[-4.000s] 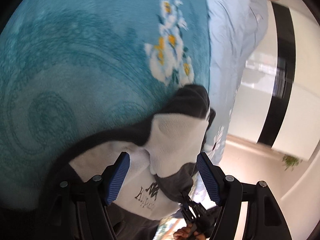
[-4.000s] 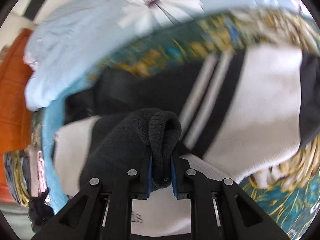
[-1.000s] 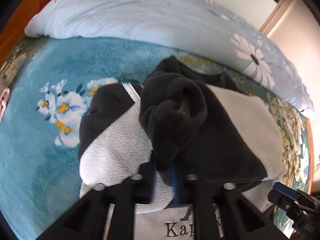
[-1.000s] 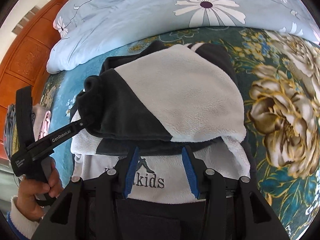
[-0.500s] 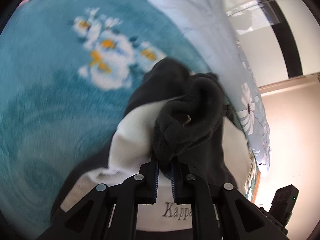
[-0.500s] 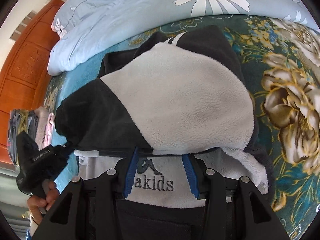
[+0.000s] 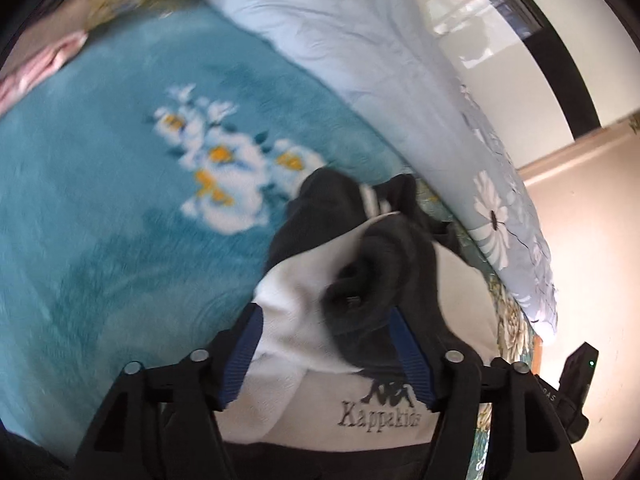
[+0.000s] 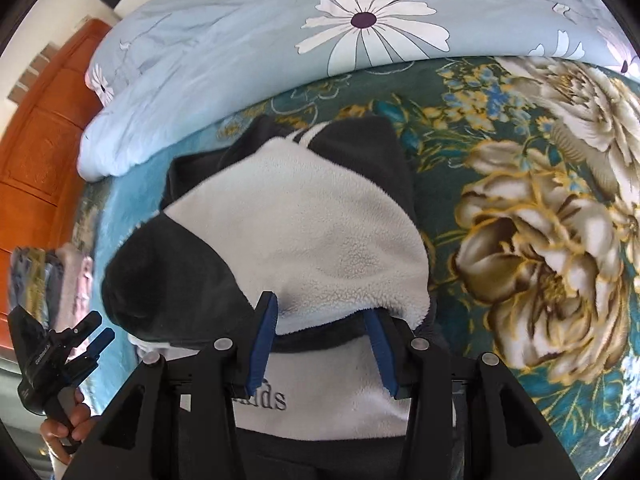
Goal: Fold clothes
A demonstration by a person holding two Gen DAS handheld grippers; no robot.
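The teal floral blanket (image 7: 100, 220) covered the bed. On it lay the black-and-white fleece top (image 8: 304, 224), sleeves folded in. The left gripper (image 7: 326, 354) had just been opening, jaws wide, its dark cuff (image 7: 368, 292) loose between them. The right gripper (image 8: 320, 350) hovered part-open, gripping nothing.

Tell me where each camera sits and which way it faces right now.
Left wrist: on the left gripper, angled down at the fleece on the teal blanket; its open blue pads show, jaws just opened off the dark sleeve.
Right wrist: on the right gripper, looking down over the fleece toward the duvet; a hand holding the left gripper shows at lower left.
Shared: fleece, blanket, duvet.
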